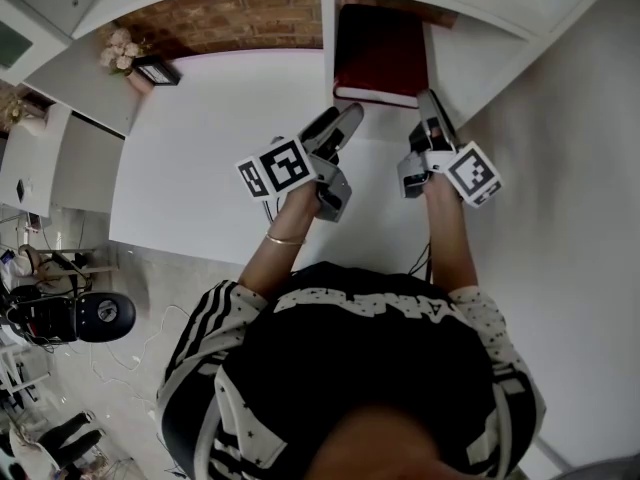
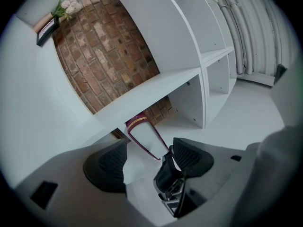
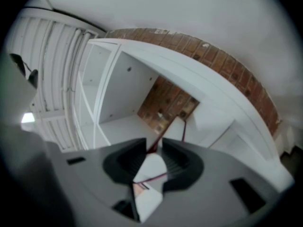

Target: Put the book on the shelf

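Right gripper (image 1: 431,103) pinches the near edge of the book (image 1: 380,53); left gripper (image 1: 340,120) stands spread and empty beside it. Shelf (image 1: 328,38): one compartment already holds most of the book. Remaining, by judgement: seat it fully, then release.

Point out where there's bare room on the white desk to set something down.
Free: the wide desk stretch between the picture frame and the left hand-held gripper. Crowded: the shelf bay holding the book, with the right hand-held gripper clamped on it.
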Motion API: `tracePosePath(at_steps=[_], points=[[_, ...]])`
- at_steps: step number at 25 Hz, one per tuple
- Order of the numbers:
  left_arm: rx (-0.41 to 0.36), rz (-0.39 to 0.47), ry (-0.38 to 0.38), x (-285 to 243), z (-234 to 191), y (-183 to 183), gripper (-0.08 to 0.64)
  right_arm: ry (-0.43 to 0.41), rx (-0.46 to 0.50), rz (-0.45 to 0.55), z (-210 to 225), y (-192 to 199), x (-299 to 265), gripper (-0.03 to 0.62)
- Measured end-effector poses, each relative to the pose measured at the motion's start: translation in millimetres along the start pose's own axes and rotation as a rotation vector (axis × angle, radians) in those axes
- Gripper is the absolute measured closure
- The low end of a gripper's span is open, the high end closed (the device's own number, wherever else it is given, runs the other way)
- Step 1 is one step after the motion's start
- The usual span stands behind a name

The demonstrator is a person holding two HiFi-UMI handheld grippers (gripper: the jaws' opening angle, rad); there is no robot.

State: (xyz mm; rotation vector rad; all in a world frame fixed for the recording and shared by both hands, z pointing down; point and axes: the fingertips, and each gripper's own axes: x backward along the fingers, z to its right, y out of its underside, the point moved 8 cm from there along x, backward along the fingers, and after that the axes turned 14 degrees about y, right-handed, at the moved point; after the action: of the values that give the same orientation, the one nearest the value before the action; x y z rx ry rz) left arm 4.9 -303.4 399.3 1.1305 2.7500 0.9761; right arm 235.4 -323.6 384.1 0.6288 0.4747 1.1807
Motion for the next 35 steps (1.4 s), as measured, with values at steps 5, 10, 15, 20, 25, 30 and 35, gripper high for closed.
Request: tracePosePath(at_steps=[5,10,15,20,25,30,35], points=[[-0.006,-0.003,-0.003,1.5,0.5,-0.5,0.229,0.159,-0.134,-0.039,12.8,10.6,6.8,0.477],[-0.022,0.000,-0.009,4.5,0.9,-2.8,0.229,-0.048,0.014,0.001,1.3,-2.8,-6.3,0.476],[-0.028,-0.008,-0.022,7.4,1.9,-3.4,0.229,0.040,-0.069,-0.013,8.5,3.4,2.9,0.474],[-0.051,-0.015,-0.024,8.4,3.6,-2.8,0.249,0.025,0.005,0.033,6.2,-5.2,14.7,0.476],[-0.113,-0.018,-0.030,10.5,11.6,-1.9,0.423,-0.013,0.069,0.068,-7.1,-11.5,31.7,0.528],[-0.221,-0.039,-0.078,15.0,16.0,-1.7,0.496,-0.044,0.157,0.060,-17.4,-8.9,42.6,0.548],[-0.295,-0.087,-0.068,16.8,25.3,4.3,0.520,-0.044,0.193,0.046,-23.7,-2.1,54.1,0.552]])
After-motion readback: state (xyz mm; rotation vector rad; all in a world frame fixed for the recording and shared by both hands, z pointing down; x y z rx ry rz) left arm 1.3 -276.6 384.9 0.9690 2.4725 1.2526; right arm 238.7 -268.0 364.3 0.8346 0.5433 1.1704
